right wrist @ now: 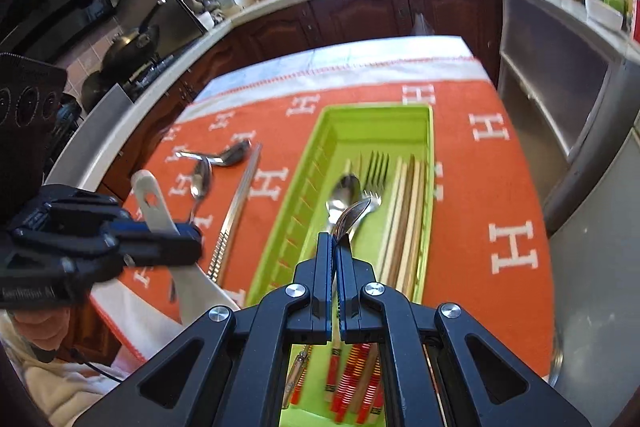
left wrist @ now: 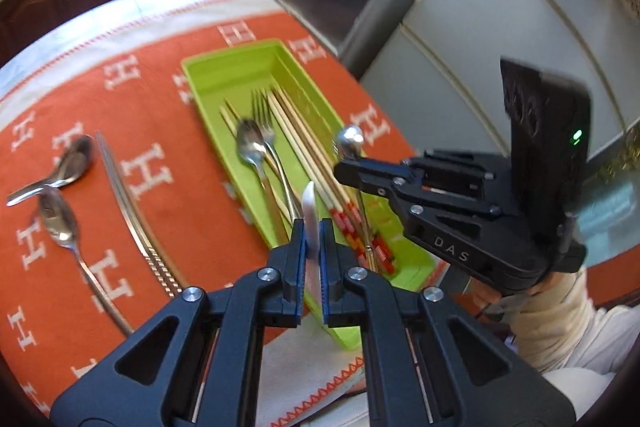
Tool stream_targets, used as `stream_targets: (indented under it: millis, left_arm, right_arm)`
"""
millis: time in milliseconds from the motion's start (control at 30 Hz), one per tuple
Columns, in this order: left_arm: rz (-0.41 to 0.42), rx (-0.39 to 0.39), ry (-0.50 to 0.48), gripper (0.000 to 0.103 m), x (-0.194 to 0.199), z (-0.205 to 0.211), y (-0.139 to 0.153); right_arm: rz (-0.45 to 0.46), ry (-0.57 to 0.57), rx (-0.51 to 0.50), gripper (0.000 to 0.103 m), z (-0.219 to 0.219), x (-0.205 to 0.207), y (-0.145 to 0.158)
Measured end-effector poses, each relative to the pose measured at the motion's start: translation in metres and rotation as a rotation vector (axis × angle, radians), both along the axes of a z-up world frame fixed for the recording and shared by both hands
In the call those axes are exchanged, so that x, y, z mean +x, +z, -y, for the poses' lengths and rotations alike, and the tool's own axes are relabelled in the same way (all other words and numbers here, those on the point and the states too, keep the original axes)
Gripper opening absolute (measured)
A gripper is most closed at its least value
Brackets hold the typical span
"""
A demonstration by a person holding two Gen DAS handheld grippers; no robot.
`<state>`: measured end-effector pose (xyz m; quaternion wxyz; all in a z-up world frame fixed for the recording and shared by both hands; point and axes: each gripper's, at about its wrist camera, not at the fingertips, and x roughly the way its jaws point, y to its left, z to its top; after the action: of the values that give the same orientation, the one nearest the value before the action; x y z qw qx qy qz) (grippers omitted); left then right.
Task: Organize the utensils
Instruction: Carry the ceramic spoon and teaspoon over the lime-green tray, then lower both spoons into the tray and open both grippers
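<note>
Nearest the lens, the left gripper (left wrist: 312,247) has its jaws drawn almost fully together on the flat handle of a white plastic utensil (left wrist: 310,211), gripped edge-on so that the blade-thin handle stands upright between the pads; its working end lies below the fingers and its kind cannot be told with certainty. The right gripper (right wrist: 335,247) is likewise closed tight, pinching the stem of a steel spoon (right wrist: 354,213) just behind the bowl, which juts forward above the green tray (right wrist: 430,155), presumably so it can be lowered lengthwise among its fellows. The tray serves as the landmark: inside it lie a spoon and fork (right wrist: 374,167) along the middle, pale chopsticks (right wrist: 408,187) against its right wall, and red-striped handles (right wrist: 356,379) at its near end, all aligned with its long axis, which suggests sorting by type. Left of the tray, on the orange cloth (right wrist: 480,187), a metal chopstick pair (left wrist: 132,211) lies parallel to it, and further left two loose spoons (left wrist: 60,187) rest crossed, apparently awaiting collection. Beyond the tray's far end stand dark kitchen cabinets (right wrist: 360,11).
</note>
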<state>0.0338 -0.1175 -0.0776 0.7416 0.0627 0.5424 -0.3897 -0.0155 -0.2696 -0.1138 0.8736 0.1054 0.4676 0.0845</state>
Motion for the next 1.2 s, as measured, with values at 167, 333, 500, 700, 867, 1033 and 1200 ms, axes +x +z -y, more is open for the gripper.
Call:
stream_targets:
  millis: [167,333,500,700,867,1033,1200]
  left_arm:
    - [-0.014,0.071,-0.067,0.004,-0.011,0.02,-0.028]
    - [-0.017,0.097,-0.07,0.004,-0.016,0.023,-0.043]
    - [0.005,0.116,-0.049,0.004,-0.016,0.018,-0.041]
    - [-0.017,0.107,-0.012,0.008,-0.01,0.008,-0.039]
    - [0.03,0.106,0.017,0.041,-0.014,-0.004,-0.024]
    - [0.052,0.107,0.04,0.041,-0.019,-0.005,-0.016]
    - [0.074,0.116,0.072,0.041,-0.022,-0.011,-0.011]
  right_arm:
    - [-0.035,0.023,0.012,0.002,-0.005,0.004,-0.02]
    - [-0.082,0.029,0.059,0.002,-0.01,0.014,-0.037]
    - [-0.114,0.02,0.105,0.01,-0.012,0.022,-0.046]
    - [-0.11,-0.016,0.126,0.02,-0.014,0.026,-0.044]
    - [-0.098,-0.021,0.131,0.02,-0.017,0.024,-0.035]
    - [-0.091,-0.016,0.12,0.02,-0.021,0.018,-0.027]
    - [-0.08,-0.006,0.117,0.02,-0.028,0.014,-0.019]
